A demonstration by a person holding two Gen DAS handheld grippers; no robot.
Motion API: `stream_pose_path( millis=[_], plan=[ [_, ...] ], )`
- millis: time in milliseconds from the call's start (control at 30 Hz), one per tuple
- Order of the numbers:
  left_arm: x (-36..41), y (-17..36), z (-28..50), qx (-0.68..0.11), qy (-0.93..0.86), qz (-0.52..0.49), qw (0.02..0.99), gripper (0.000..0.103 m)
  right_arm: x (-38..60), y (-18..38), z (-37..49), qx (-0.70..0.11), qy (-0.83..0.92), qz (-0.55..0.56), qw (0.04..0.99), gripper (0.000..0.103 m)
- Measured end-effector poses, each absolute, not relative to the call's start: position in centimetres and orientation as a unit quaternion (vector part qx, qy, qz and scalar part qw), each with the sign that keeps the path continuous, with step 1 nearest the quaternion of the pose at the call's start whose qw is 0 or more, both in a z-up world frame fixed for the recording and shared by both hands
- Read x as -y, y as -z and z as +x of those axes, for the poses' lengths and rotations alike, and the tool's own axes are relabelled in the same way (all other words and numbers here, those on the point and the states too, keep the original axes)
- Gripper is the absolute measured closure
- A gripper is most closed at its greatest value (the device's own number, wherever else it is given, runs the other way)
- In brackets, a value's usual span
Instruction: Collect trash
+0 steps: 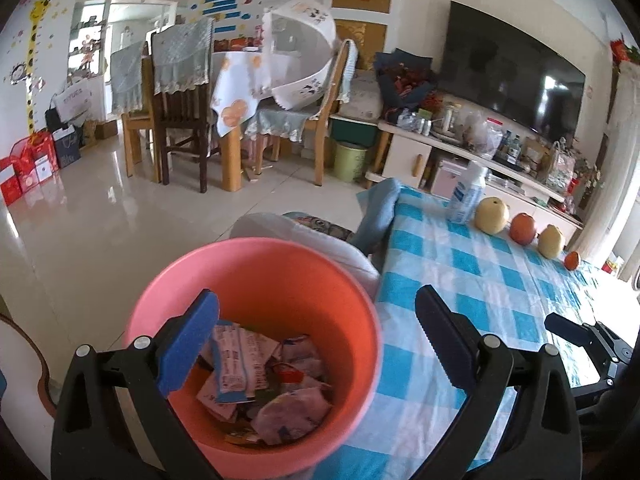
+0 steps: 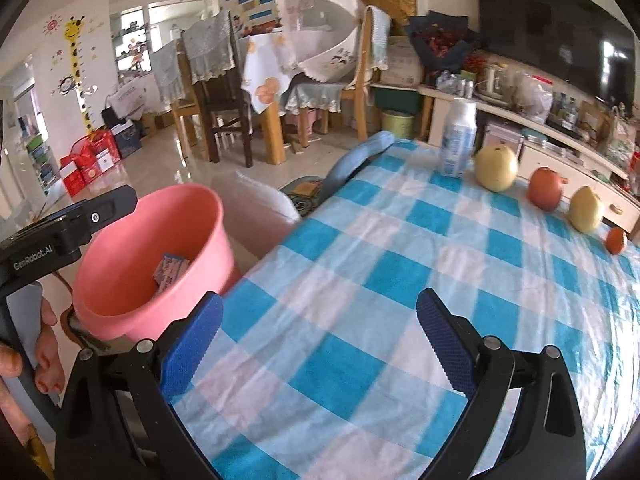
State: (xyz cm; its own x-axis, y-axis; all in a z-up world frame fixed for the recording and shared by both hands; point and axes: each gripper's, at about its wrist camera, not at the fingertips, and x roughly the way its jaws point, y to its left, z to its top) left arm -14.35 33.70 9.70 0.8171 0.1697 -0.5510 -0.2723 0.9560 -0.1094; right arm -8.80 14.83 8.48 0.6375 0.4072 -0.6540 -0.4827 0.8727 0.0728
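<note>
Left tool [image 1: 316, 332]: fingers apart, holding nothing, poised above the pink bucket [image 1: 348, 280]. The bucket sits just beside the desk [image 2: 400, 248] edge and contains crumpled wrappers [image 1: 260, 380]. Right tool [image 2: 320, 340]: fingers apart, empty, above the checked cloth. Along the desk's far side stand a white bottle [image 2: 458, 140], two pears, an apple [image 2: 545, 188] and a small orange [image 2: 616, 240].

glossy pale tile floor [image 1: 100, 216], dining chairs [image 1: 182, 92], wall television [image 1: 508, 72].
</note>
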Motion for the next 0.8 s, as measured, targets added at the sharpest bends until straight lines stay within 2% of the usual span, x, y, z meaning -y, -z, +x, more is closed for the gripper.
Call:
stream_pose_path(
  millis=[800],
  plan=[
    [-20.7,-13.9,-15.9,-0.247,-0.032,-0.028,0.968,0.004,-2.7,-12.5,-13.3,-0.301,-0.144,-0.022,0.943,0.007]
  ],
)
